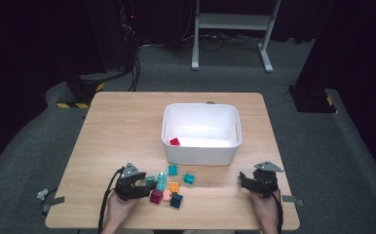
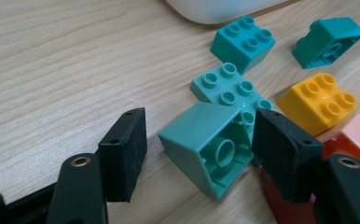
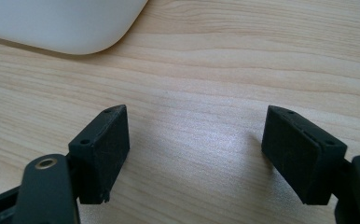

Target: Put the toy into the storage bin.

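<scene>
Teal brick (image 2: 206, 149), tipped on its side with the hollow underside facing the camera, is lying on the wooden table (image 1: 122, 122) between the jaws of the left gripper (image 2: 199, 154); the right pad is sitting at its edge, the left pad is standing clear, so no grip is showing. White bin (image 1: 200, 146) is sitting mid-table, holding a red brick (image 1: 175, 142). Right gripper (image 3: 197, 154) is resting wide over bare wood near the bin. Other teal bricks (image 2: 243, 42) and a yellow brick (image 2: 319, 100) are lying just beyond.
</scene>
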`<state>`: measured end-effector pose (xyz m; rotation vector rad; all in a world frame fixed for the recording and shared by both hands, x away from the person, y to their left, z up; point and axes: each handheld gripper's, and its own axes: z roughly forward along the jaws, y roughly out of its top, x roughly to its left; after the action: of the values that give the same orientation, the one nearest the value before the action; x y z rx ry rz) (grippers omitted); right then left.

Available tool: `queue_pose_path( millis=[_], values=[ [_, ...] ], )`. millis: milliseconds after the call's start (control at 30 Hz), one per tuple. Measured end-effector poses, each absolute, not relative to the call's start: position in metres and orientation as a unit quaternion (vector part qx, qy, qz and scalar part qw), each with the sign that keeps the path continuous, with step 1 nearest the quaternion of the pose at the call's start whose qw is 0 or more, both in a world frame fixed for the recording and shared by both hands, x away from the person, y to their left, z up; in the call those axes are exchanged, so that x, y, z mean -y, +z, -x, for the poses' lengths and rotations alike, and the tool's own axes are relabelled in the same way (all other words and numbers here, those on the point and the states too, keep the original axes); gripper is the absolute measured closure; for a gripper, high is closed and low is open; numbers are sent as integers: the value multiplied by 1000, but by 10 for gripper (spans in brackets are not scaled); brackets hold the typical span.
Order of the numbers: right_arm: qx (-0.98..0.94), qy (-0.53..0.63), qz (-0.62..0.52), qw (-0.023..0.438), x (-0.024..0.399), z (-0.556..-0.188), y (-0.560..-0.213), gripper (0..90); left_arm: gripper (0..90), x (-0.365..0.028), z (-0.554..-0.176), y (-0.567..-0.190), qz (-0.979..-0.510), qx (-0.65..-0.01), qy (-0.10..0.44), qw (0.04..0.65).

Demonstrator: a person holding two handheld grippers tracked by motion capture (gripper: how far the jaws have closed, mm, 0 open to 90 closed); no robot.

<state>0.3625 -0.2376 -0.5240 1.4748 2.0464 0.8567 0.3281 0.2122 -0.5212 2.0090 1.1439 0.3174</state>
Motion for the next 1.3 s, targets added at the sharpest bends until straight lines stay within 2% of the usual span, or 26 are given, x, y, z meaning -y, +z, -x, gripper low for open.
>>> queue_pose_path(
  millis=[433,1300],
  values=[
    [-746,313,-538,236,238,-362,-524,231,403,-218,-334,-523,-781,-466,136,392],
    [-746,313,-538,236,238,-362,-524,231,416,-216,-338,-523,-782,-467,156,382]
  ],
)
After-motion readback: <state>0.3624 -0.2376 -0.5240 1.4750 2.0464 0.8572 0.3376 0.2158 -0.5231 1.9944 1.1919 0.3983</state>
